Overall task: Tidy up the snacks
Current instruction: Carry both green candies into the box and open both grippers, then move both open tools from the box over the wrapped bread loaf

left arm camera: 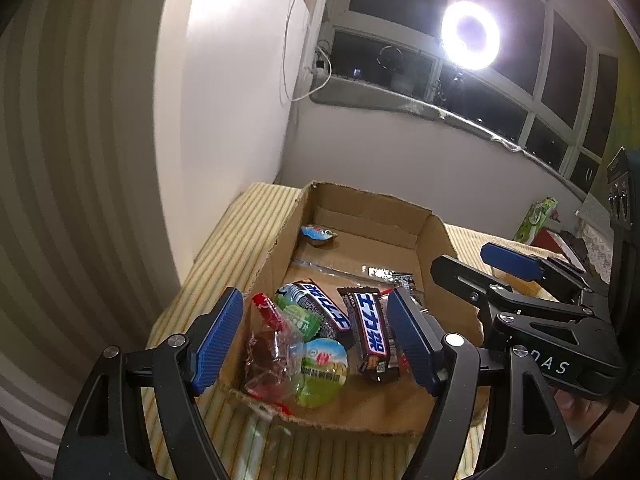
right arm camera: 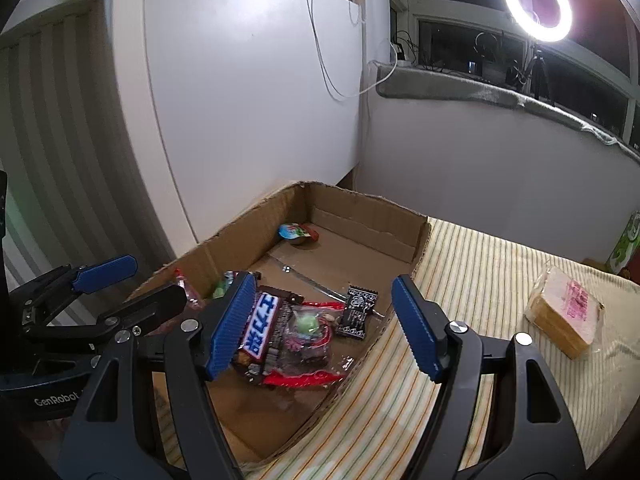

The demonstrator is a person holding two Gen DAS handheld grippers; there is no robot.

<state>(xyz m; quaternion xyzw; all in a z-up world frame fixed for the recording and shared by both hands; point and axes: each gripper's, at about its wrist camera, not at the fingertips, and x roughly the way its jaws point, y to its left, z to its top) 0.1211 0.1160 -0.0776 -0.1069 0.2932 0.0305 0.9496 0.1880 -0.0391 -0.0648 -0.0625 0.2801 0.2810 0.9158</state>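
Observation:
A shallow cardboard box (left arm camera: 372,208) (right arm camera: 372,212) lies on a striped tablecloth. At its near end are a dark chocolate bar with blue lettering (left arm camera: 370,332) (right arm camera: 262,330), a green jelly cup (left arm camera: 320,372), a clear bag with red edges (left arm camera: 268,352) (right arm camera: 308,336) and a small black packet (right arm camera: 358,312). A lone jelly cup (left arm camera: 318,234) (right arm camera: 298,234) sits at the far end. My left gripper (left arm camera: 316,340) (right arm camera: 158,278) hangs open over the near pile, holding nothing. My right gripper (right arm camera: 324,320) (left arm camera: 460,258) is open too, over the box's right side, also without a load.
A wrapped pale yellow cake packet (right arm camera: 564,316) lies on the tablecloth (right arm camera: 480,272) to the right of the box. A green carton (left arm camera: 536,216) stands at the far right. A white wall panel borders the left, and a ring lamp (right arm camera: 536,2) shines on the window sill behind.

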